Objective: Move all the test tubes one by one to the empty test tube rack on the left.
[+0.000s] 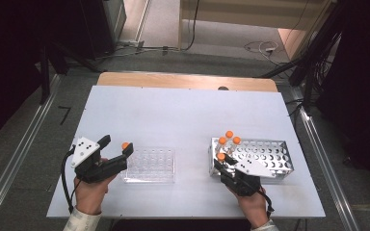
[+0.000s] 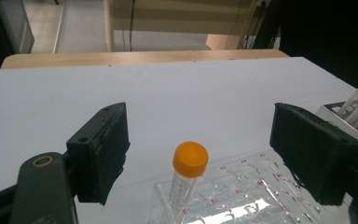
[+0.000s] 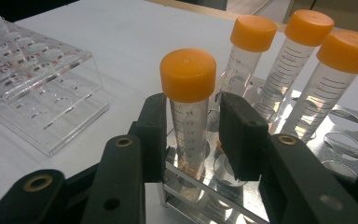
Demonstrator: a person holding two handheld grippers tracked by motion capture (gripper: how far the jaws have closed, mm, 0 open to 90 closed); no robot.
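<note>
Tube [image 3: 189,112] sits between the right gripper [image 3: 200,135] jaws, pinched in the metal rack [image 1: 274,154] lower right; left gripper [image 2: 205,154] jaws gape wide around the clear rack's [image 2: 242,196] tube [image 2: 186,175].

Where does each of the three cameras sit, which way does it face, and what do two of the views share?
High view: above the person's side, facing forward and down on the table; both hands, left gripper and right gripper enter from below.
Left gripper view: on the left gripper, facing along its wide-apart jaws over the clear rack and its one tube.
Right gripper view: on the right gripper, facing along jaws either side of a front tube in the metal rack.
Shared: both gripper views show the clear rack.
</note>
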